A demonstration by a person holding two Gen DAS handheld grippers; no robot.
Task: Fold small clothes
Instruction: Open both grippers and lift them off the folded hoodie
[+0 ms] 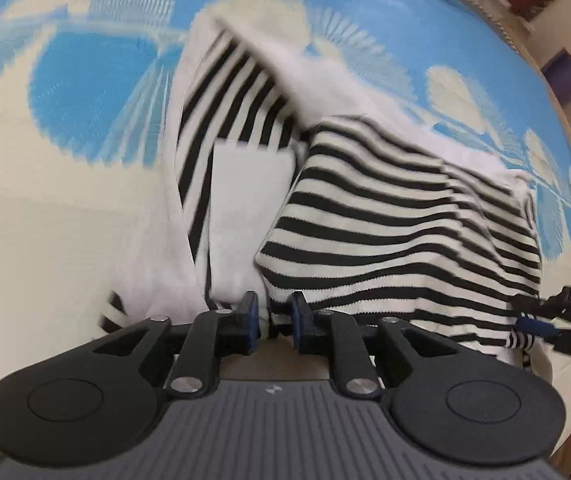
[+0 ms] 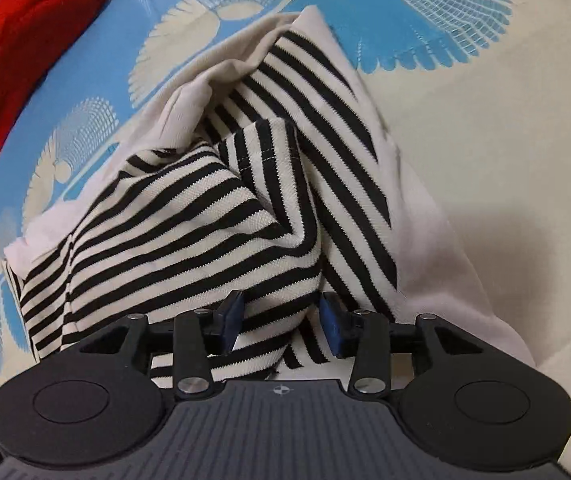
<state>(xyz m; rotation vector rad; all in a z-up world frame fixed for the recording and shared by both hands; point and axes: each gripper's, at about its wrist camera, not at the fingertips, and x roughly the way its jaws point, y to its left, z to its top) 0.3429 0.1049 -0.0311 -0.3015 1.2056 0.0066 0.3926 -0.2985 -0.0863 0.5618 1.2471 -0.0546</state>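
The black-and-white striped top [image 2: 189,220] lies rumpled on the blue-and-cream patterned sheet [image 2: 485,120], filling the middle of both views. In the right wrist view the right gripper [image 2: 281,320] sits at bottom center, jaws apart, with a striped fold loose between them. The left gripper [image 1: 273,316] has a narrow gap at bottom center, white cloth right at its tips, not pinched.

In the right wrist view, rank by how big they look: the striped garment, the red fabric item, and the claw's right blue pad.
1. Striped garment, by far the largest.
2. Red fabric item, partly cut off at the frame's edge, so its true size is unsure.
3. Right blue pad, smallest, though nearest the camera.
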